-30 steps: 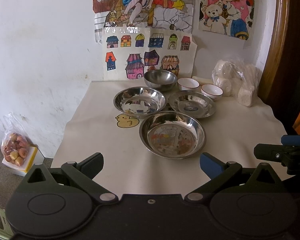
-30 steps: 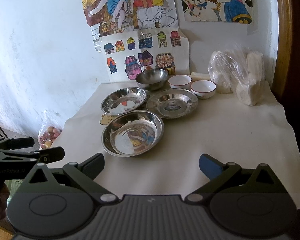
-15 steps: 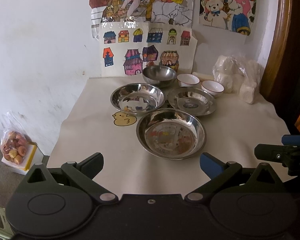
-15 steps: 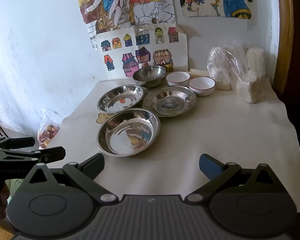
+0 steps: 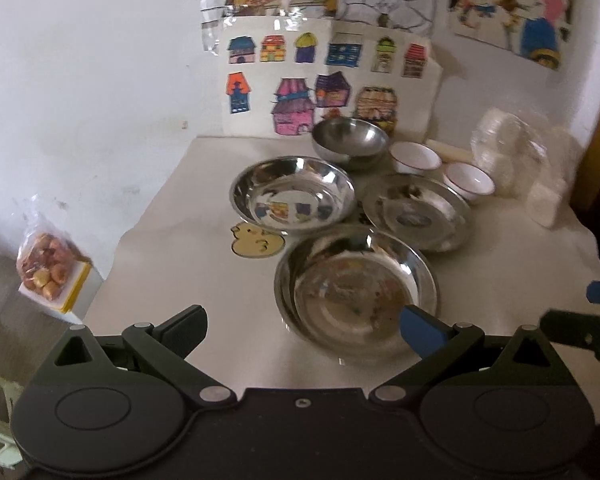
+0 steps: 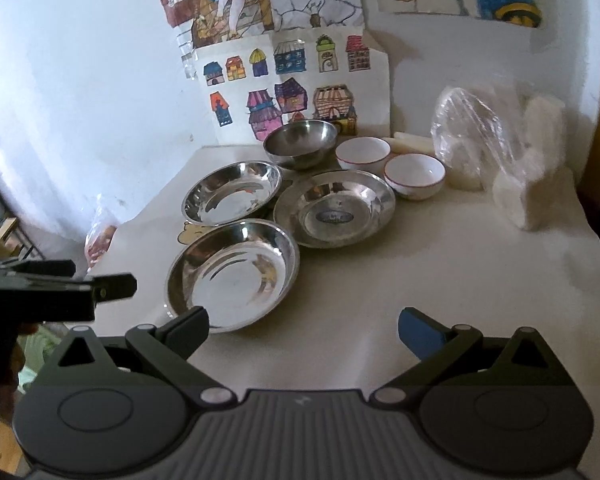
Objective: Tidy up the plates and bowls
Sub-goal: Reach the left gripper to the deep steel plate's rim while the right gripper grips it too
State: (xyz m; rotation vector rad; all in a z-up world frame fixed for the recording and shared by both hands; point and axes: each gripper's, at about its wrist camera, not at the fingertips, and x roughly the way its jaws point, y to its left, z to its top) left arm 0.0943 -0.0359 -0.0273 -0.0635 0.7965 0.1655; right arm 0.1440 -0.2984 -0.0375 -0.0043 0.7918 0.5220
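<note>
we hold our left gripper [image 5: 303, 322] wide open and empty, low over the table [image 5: 172, 280]; its blue pad overlaps the near rim of the nearest steel plate [image 5: 356, 292], just ahead. our right gripper [image 6: 303, 324] also gapes wide, gripping nothing, with that same plate [image 6: 232, 274] ahead to its left. beyond it sit two more steel plates [image 6: 232, 198] [image 6: 334, 208], then a steel bowl [image 6: 300, 142] and two white bowls [image 6: 363, 152] [image 6: 414, 174] by the wall. a duck sticker [image 5: 256, 242] lies left of the near plate.

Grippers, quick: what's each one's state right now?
Left gripper: open, holding nothing.
Right gripper: open, holding nothing.
</note>
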